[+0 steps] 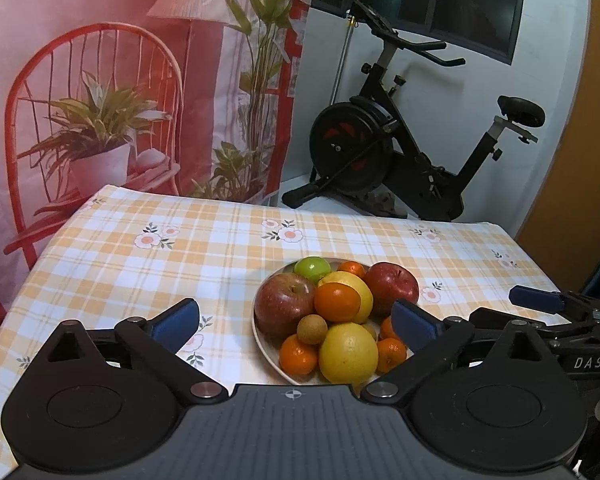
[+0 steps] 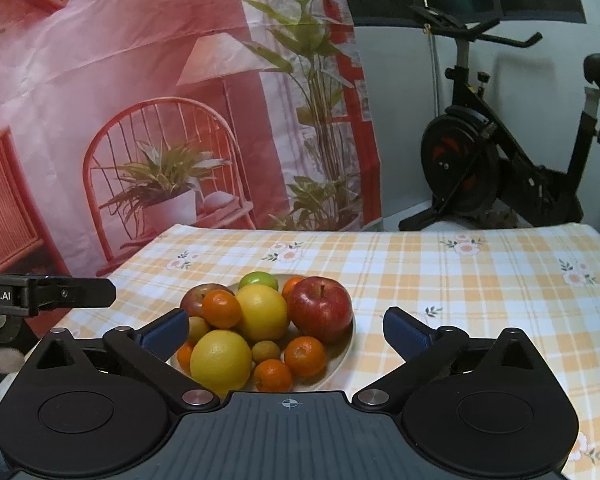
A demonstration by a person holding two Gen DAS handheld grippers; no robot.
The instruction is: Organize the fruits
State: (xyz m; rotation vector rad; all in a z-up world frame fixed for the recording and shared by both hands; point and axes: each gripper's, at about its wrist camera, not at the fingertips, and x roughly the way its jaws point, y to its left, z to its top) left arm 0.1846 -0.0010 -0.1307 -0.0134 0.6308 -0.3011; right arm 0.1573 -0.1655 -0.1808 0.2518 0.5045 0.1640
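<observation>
A white plate (image 1: 271, 363) (image 2: 345, 354) on the checked tablecloth (image 1: 140, 276) holds a heap of fruit. It has two red apples (image 1: 286, 304) (image 1: 392, 286), a green fruit (image 1: 312, 268), a lemon (image 1: 360, 286), a big yellow citrus (image 1: 348, 352), a small brown fruit (image 1: 312, 329) and several mandarins (image 1: 337, 302). My left gripper (image 1: 296, 322) is open just short of the plate, its blue pads clear of the fruit. My right gripper (image 2: 286, 331) is open too, on the plate's near side, and holds nothing. The red apple (image 2: 320, 308) sits at the plate's right.
Each gripper shows in the other's view: the right gripper (image 1: 536, 298) at the right edge, the left gripper (image 2: 60, 292) at the left. Behind the table hang a printed red backdrop (image 1: 100, 80) and stands an exercise bike (image 1: 380, 152) (image 2: 500, 168). The tablecloth (image 2: 480, 300) spreads around the plate.
</observation>
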